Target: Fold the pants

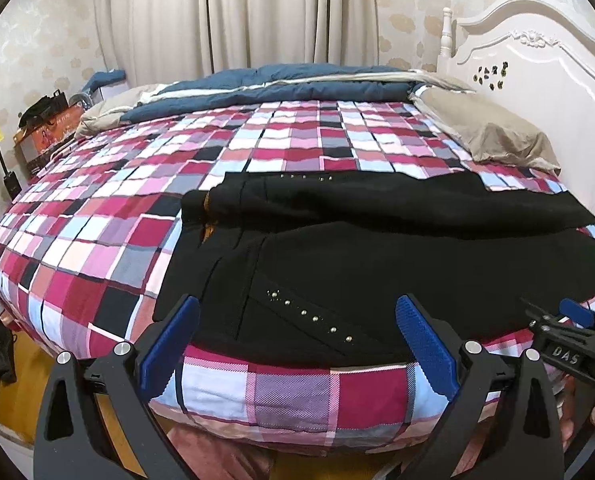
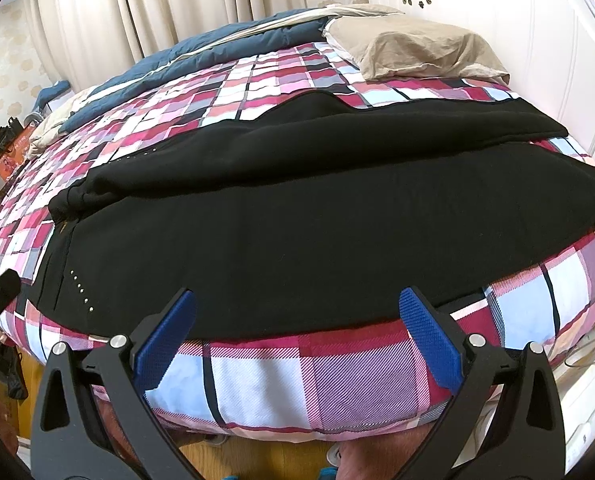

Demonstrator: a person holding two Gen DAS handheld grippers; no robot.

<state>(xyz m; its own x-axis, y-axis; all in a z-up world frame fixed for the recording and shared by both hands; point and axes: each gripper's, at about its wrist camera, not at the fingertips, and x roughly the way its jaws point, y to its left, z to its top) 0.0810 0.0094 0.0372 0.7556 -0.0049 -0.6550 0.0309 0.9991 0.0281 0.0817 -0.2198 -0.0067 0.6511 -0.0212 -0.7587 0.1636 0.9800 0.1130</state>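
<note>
Plaid bed [image 1: 281, 392] holds black pants [image 1: 377, 272] flat for folding; your left gripper [image 1: 297, 344] and right gripper [image 2: 297, 336] hover spread, empty.

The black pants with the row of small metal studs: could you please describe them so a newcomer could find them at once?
Start at the bed with the pink, red and white checked cover. The black pants with silver studs lie spread across its near edge, both legs running towards the white headboard. They are the only black fabric there; the pillow is beige.

Checked bed [image 1: 257, 152], white headboard [image 1: 537, 64], cream curtains [image 1: 237, 12].
</note>
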